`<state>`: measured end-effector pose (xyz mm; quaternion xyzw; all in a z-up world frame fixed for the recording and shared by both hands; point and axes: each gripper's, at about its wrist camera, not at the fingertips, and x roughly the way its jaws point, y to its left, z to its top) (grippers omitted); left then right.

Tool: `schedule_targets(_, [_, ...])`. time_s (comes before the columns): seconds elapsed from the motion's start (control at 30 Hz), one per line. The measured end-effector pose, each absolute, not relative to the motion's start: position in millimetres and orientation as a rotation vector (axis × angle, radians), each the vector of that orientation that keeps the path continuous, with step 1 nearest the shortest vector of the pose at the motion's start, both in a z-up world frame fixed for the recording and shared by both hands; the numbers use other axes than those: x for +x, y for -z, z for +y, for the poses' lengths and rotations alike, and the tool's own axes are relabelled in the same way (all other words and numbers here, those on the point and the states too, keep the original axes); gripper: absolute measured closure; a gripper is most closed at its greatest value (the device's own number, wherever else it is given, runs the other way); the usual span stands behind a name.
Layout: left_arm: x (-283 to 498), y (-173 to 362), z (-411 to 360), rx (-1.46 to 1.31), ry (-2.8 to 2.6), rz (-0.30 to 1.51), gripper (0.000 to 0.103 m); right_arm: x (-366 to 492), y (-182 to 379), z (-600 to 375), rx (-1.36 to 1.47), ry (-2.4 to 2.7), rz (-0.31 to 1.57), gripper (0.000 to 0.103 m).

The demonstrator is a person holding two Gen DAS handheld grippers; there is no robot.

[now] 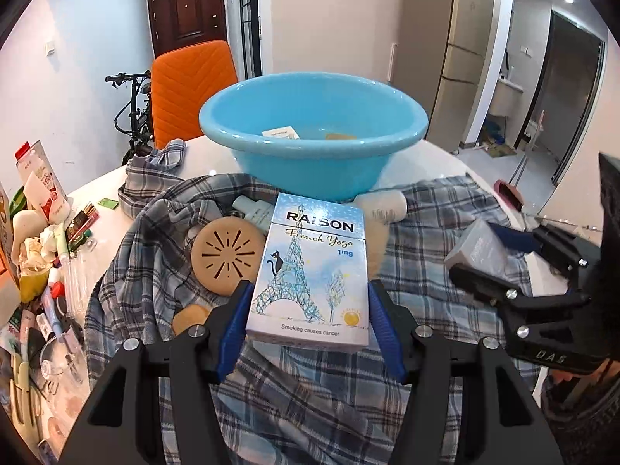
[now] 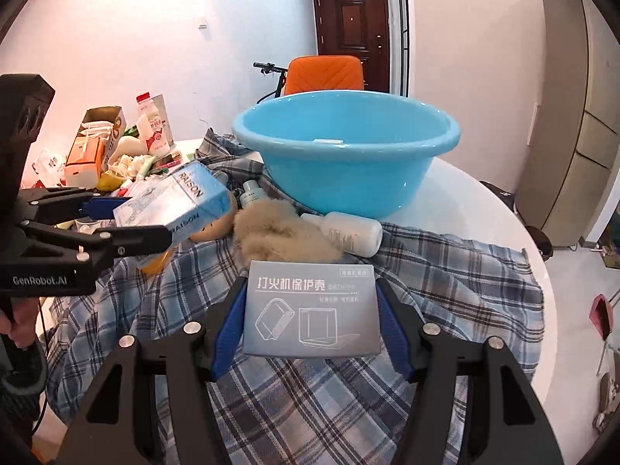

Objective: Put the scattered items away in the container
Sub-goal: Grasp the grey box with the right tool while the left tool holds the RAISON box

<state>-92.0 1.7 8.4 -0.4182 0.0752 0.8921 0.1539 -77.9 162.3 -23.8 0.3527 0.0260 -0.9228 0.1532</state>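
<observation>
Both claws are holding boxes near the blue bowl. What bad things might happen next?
1. The left claw pinches the blue cigarette box only near its bottom end, so it might tip or slip out.
2. The blue basin has a high rim; the grey box in the right claw may knock it if carried too low.
3. Both claws are close together and might bump over the basin.

An orange chair (image 1: pixel 192 89) stands behind the table, with a black bike (image 1: pixel 131 112) beside it. A brown door (image 2: pixel 350 35) is shut.
</observation>
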Motion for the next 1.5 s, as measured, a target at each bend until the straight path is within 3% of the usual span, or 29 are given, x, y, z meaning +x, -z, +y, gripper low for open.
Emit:
schedule_targets(0.33, [-83.4, -4.9, 14.6, -1.192, -2.581, 0.206, 0.042, -69.2, 36.5, 170.7, 1.071, 2.721, 0.003, 0.041])
schedule_targets(0.7, [-81.9, 0.2, 11.5, -1.203, -2.597, 0.221, 0.042, -65.8, 30.2, 170.9, 1.037, 2.753, 0.050, 0.041])
schedule_targets(1.0, [-71.9, 34.2, 23.8, -1.299, -2.538, 0.308, 0.042, -63.5, 43.6, 168.0, 1.075, 2.730, 0.072, 0.041])
schedule_targets(1.07, [-73.4, 42.9, 29.7, -1.333, -2.522, 0.327, 0.033, -63.9, 46.1, 168.5, 1.085, 2.725, 0.064, 0.041])
schedule_targets(1.1, [-74.4, 47.6, 32.6, -1.347, -2.512, 0.336, 0.021, -63.7, 46.7, 169.1, 1.086, 2.724, 0.062, 0.041])
schedule_targets(1.37, [-86.1, 74.0, 43.1, -1.420, -2.497, 0.400, 0.018, -62.8, 47.7, 178.3, 1.096, 2.746, 0.066, 0.041])
schedule_targets(1.4, [-87.2, 75.7, 42.1, -1.424, -2.499, 0.394, 0.020, -63.5, 48.2, 179.7, 1.100, 2.747, 0.062, 0.041])
schedule_targets(1.47, [-87.3, 77.5, 41.0, -1.421, -2.510, 0.398, 0.044, -65.0, 49.6, 181.7, 1.107, 2.748, 0.056, 0.041])
schedule_targets(1.5, [-86.9, 78.4, 40.8, -1.417, -2.514, 0.410, 0.044, -65.2, 50.1, 181.8, 1.108, 2.747, 0.056, 0.041])
